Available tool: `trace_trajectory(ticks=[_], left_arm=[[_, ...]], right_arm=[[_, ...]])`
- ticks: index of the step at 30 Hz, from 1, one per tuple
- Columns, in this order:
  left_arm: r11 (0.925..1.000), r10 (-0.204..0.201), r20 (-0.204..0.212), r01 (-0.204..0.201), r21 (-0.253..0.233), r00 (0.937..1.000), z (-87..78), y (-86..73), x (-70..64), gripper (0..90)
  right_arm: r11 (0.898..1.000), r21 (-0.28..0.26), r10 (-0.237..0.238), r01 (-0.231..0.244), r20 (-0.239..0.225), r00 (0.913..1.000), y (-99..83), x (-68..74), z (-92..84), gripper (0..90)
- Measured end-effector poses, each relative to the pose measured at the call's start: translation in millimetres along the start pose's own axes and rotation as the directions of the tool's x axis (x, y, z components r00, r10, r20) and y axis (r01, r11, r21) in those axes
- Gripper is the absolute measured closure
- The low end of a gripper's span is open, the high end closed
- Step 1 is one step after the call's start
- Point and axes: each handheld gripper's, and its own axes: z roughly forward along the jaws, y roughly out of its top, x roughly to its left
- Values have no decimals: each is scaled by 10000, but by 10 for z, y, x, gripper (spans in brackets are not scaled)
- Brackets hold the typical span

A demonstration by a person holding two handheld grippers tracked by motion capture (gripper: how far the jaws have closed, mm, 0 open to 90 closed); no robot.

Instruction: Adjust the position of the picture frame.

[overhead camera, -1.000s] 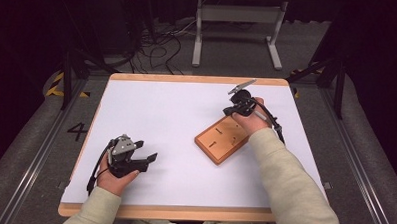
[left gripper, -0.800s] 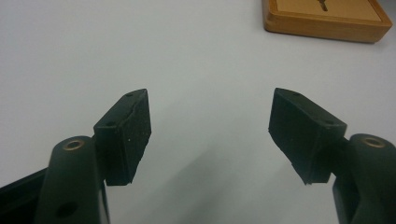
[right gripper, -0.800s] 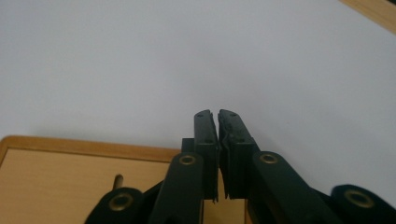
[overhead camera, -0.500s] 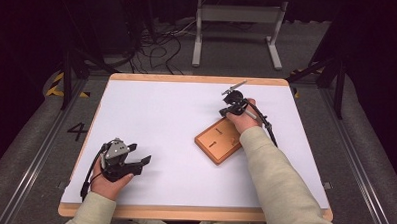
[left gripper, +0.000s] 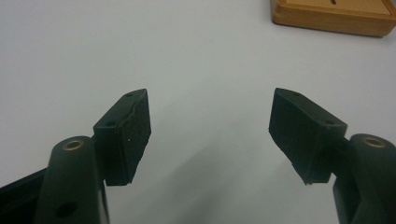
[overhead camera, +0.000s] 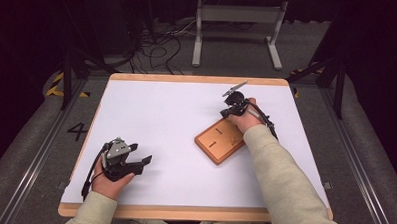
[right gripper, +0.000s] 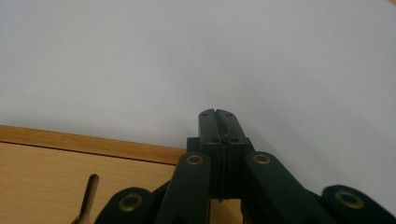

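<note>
A: What worries you here?

B: The right tool (overhead camera: 232, 104) sits at the far edge of the wooden block (overhead camera: 221, 142), its jaws pressed flat together with nothing between them. If the person pushes with that closed tip, I'd guess the block could skid across the smooth white tabletop (overhead camera: 166, 116) or swing round instead of moving straight, since only one corner would take the push.

A: And the other one?

B: The left tool (overhead camera: 134, 162) rests near the left front of the tabletop, well apart from the block, jaws spread wide and empty. It isn't steadying anything, so nothing would stop a slide.

A: Could the right tool grab the block?

B: Not as it stands. It would have to open first, and the block looks broad, so a grip across it may slip off an edge.

A: What is the block like?

B: A flat rectangular slab of light orange-brown wood with a raised rim and a few short dark slots (overhead camera: 216, 143) cut in its top. It lies turned at an angle, right of centre, partly under the person's right hand (overhead camera: 246, 118).
</note>
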Motion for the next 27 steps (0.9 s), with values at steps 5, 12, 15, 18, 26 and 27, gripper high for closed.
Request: trace_trajectory(ticks=[5, 12, 15, 18, 26, 27], left_arm=[[10000, 89, 69, -89, -14, 9999, 32, 22, -29, 299], [10000, 35, 198, -36, 38, 9998, 55, 25, -13, 298], [10000, 48, 235, -49, 50, 9997, 60, 27, -17, 297], [10000, 56, 258, -58, 61, 9997, 68, 31, -26, 296], [9999, 135, 228, -137, 73, 9996, 82, 43, -31, 296], [9999, 134, 221, -135, 65, 9997, 88, 46, -36, 295]], right_arm=[[9990, 273, -371, 359, 420, 9984, 40, 42, 45, 900], [9991, 340, 241, -255, 427, 9988, 44, 7, 83, 900], [9984, 381, 408, -425, 439, 9982, 47, 6, 92, 900], [9968, 636, 451, -484, 520, 9976, 40, 13, 67, 900], [9921, 1105, 544, -590, 446, 9975, -75, 10, -49, 900], [9924, 1090, 528, -574, 450, 9976, -100, 12, -65, 900]])
